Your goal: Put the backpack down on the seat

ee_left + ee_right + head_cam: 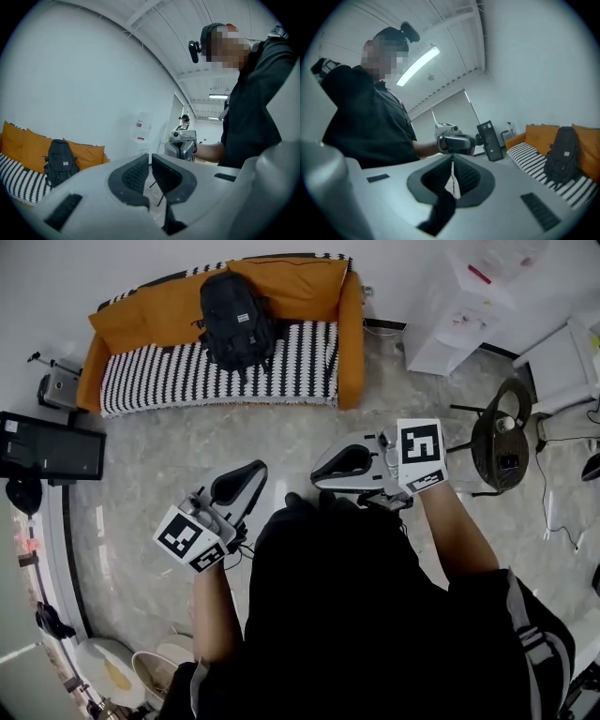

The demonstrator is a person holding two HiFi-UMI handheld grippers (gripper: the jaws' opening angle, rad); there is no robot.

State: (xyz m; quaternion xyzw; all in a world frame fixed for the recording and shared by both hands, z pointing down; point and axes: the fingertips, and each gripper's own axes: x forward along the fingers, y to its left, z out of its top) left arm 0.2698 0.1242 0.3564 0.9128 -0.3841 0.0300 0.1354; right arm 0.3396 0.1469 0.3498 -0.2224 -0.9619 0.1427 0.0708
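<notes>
A black backpack (237,322) stands upright on the striped seat of an orange sofa (352,343), leaning on the orange back cushions. The same backpack (59,162) appears at the left of the left gripper view, and the backpack (563,156) also shows at the right of the right gripper view. Both grippers are held in front of the person's body, well short of the sofa. My left gripper (251,472) is shut and holds nothing. My right gripper (323,470) is shut and empty too. The two grippers point toward each other.
A black monitor (52,446) stands on the floor at the left. A round dark side table (500,437) with small items is at the right. White furniture (469,315) stands at the back right. The floor is pale marble-patterned tile.
</notes>
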